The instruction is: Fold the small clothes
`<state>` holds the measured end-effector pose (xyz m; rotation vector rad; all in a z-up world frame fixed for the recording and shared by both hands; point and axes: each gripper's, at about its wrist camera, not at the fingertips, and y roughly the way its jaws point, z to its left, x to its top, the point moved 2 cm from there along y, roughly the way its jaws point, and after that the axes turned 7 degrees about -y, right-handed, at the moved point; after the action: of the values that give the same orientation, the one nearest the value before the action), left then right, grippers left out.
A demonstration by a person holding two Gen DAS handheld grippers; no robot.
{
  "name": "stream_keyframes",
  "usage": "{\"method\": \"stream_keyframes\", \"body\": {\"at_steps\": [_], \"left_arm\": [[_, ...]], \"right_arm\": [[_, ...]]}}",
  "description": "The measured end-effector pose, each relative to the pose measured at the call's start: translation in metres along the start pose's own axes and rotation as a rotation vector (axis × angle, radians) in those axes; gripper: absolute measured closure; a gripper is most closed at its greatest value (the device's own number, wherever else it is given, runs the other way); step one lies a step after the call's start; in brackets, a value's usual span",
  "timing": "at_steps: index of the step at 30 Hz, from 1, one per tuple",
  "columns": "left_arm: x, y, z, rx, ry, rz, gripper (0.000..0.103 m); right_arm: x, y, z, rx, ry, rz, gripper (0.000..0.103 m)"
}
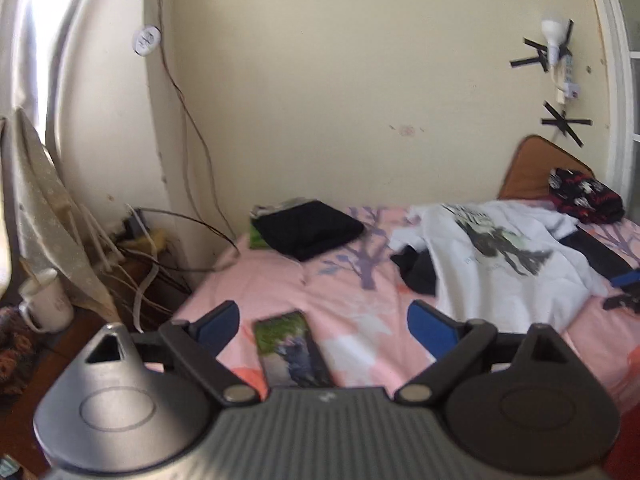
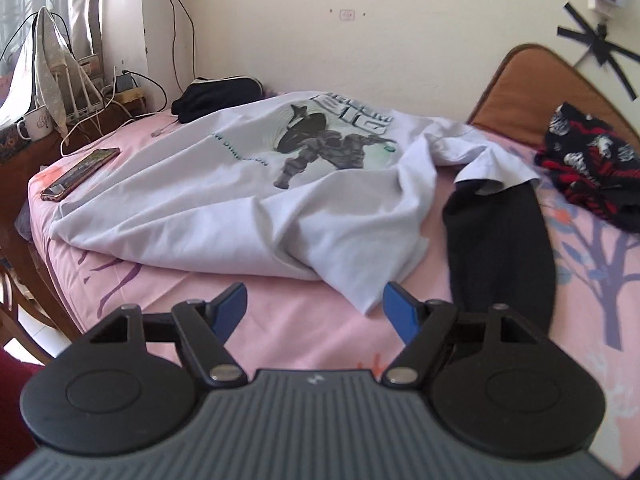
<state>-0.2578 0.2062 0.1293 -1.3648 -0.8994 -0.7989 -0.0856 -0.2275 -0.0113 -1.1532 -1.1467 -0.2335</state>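
We see both tongs spread wide, nothing between the pads. Left gripper (image 1: pixel 324 330) hangs over the pink bedsheet (image 1: pixel 280 280), a phone (image 1: pixel 290 346) lying between its fingers below. Right gripper (image 2: pixel 314 310) sits just short of the white t-shirt (image 2: pixel 240 200), whose hem corner is at 12 o'clock. Crumpled shirt, print up, mid-bed. Black garment (image 2: pixel 500 248) at 2 o'clock, folded black clothes (image 2: pixel 218 96) at 11.
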Motion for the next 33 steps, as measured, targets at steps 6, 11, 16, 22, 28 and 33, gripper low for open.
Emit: {"method": "stream_keyframes", "body": {"at_steps": [6, 11, 16, 22, 28, 33], "left_arm": [[-0.052, 0.069, -0.047, -0.161, -0.004, 0.189, 0.01], [-0.079, 0.123, -0.069, -0.227, -0.021, 0.355, 0.058], [-0.061, 0.141, -0.069, -0.245, -0.145, 0.321, 0.081], [-0.052, 0.164, -0.048, -0.179, -0.307, 0.337, 0.062], [-0.057, 0.152, -0.047, -0.252, -0.284, 0.32, 0.016], [-0.056, 0.16, -0.043, -0.276, -0.346, 0.344, 0.034]], "right_arm": [[-0.005, 0.018, 0.002, -0.004, -0.045, 0.019, 0.027], [0.019, 0.024, -0.004, -0.027, -0.136, 0.017, 0.095], [0.097, 0.024, -0.035, -0.076, -0.03, -0.182, 0.094], [0.12, 0.064, -0.068, -0.145, 0.037, -0.107, 0.06], [0.078, 0.018, -0.076, 0.012, 0.133, -0.153, 0.028], [0.083, 0.048, -0.064, 0.009, 0.157, -0.087, 0.028]]}}
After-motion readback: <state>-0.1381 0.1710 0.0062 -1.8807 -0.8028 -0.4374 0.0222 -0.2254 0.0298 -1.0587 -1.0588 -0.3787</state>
